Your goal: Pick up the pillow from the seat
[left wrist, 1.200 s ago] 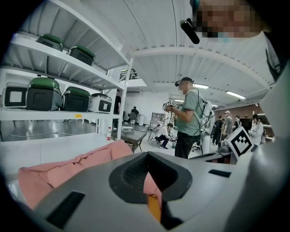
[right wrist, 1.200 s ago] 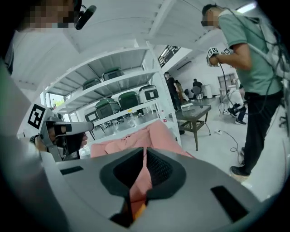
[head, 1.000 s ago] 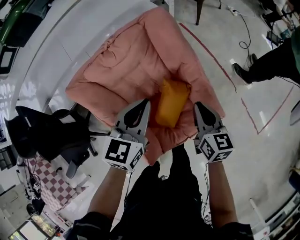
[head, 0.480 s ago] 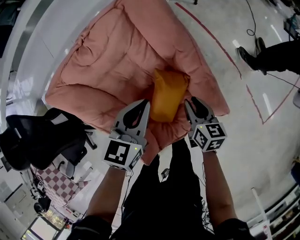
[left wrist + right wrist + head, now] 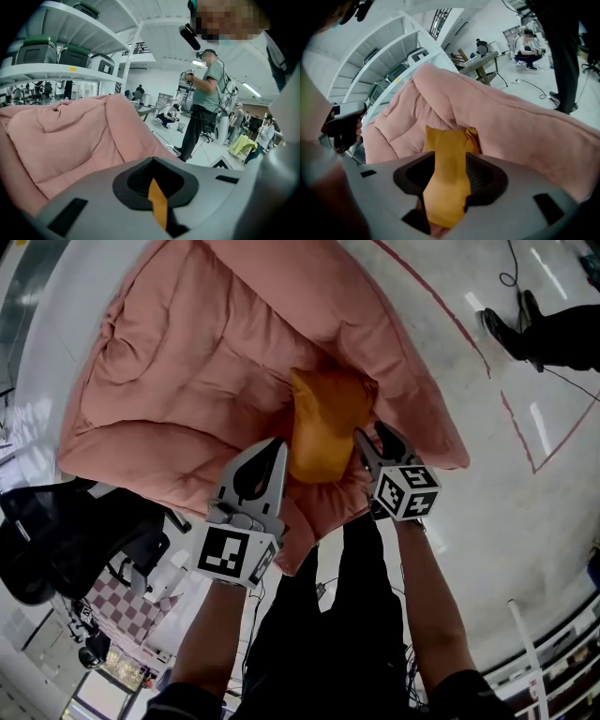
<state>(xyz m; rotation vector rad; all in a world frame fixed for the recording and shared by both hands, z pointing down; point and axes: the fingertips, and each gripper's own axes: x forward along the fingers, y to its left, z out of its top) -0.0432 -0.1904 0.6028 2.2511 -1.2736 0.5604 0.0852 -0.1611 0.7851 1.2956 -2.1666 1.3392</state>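
Black office chair [image 5: 84, 531]: lower left, just beside the seat's edge.
Pink quilted padded seat [image 5: 178, 362]: fills the upper middle of the head view.
Left gripper [image 5: 274, 444]: tip over the seat's front part; fingers [image 5: 89, 192] pressed almost together, with a thin orange sliver showing in the slit.
Orange soft pillow [image 5: 323, 423]: lies in the seat's hollow, between the two grippers.
Right gripper [image 5: 373, 435]: at the pillow's right edge; fingers [image 5: 511, 201] spreading, pillow between them.
Bystander's dark leg [image 5: 562, 329]: upper right, well apart.
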